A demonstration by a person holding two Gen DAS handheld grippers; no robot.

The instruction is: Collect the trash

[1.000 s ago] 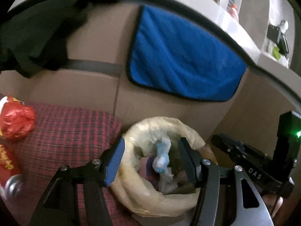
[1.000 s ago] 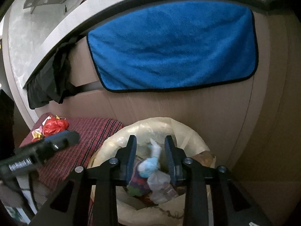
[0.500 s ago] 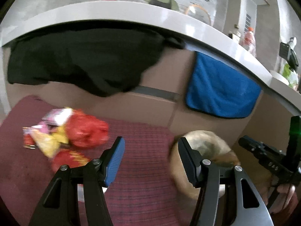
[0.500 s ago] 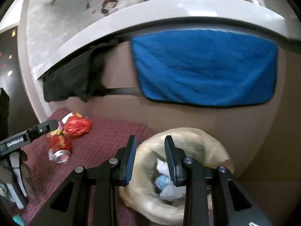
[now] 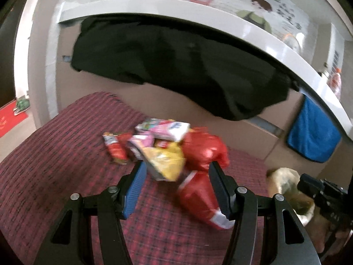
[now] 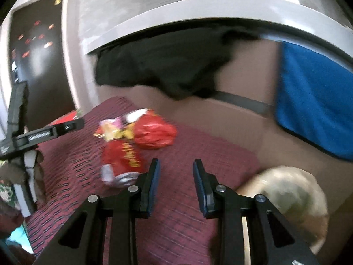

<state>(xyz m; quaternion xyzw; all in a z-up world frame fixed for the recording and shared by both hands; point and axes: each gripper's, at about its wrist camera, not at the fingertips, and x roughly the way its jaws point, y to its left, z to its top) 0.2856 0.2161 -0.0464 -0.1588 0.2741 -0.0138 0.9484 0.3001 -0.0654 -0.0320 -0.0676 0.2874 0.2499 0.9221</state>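
Note:
A pile of trash lies on the red plaid cloth (image 5: 48,159): a crumpled red bag (image 5: 204,149), a yellow wrapper (image 5: 165,162), pink and white packets (image 5: 164,129), a small red wrapper (image 5: 114,148) and a red can (image 5: 198,198) on its side. My left gripper (image 5: 176,186) is open, its fingers either side of the yellow wrapper and the can, just above them. My right gripper (image 6: 174,184) is open and empty over the cloth, right of the red can (image 6: 121,161) and red bag (image 6: 154,131). The lined trash bin (image 6: 286,192) stands at the right.
A black cloth (image 5: 176,66) and a blue towel (image 6: 315,110) hang from the white counter edge (image 5: 198,15) above a cardboard wall (image 6: 220,114). The bin also shows at the right in the left wrist view (image 5: 286,181), beside my other gripper (image 5: 324,194).
Both grippers swung left, away from the bin and over the cloth. The left gripper now sits over the trash pile. The right gripper opened wider.

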